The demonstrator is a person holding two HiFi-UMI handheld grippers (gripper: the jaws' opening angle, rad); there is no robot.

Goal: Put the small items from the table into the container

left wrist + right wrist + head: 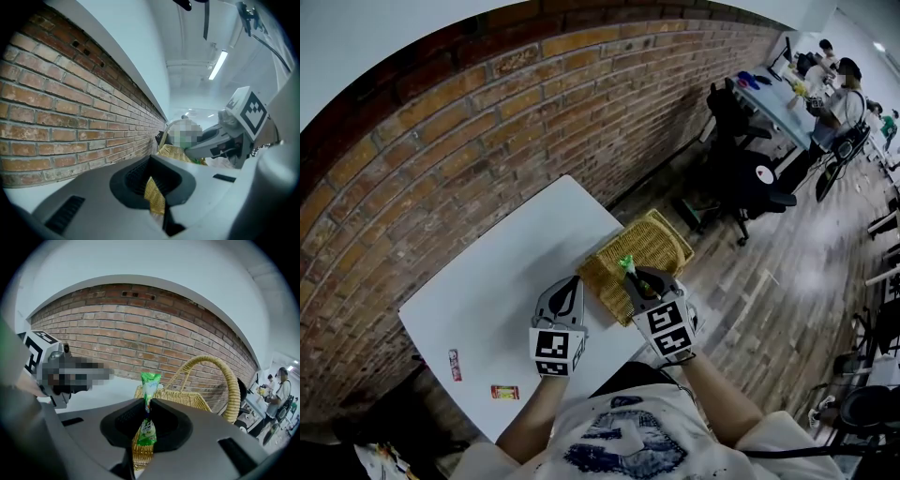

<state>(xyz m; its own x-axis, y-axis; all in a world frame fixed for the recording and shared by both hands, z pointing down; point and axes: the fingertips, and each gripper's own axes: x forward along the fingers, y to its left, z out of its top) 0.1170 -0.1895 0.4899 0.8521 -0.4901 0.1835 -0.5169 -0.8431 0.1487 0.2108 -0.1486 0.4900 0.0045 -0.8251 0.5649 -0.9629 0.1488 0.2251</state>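
Just right of the head view's centre, the right gripper [636, 274] pinches a green packet [626, 263] over the basket [661, 246], whose rim the left gripper [574, 284] clamps; releasing too near that rim could spill it onto the table [506, 272].

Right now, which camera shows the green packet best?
The right gripper view: the green packet stands pinched upright between the right gripper's jaws. The head view shows just its green tip over the basket; the left gripper view barely shows it.
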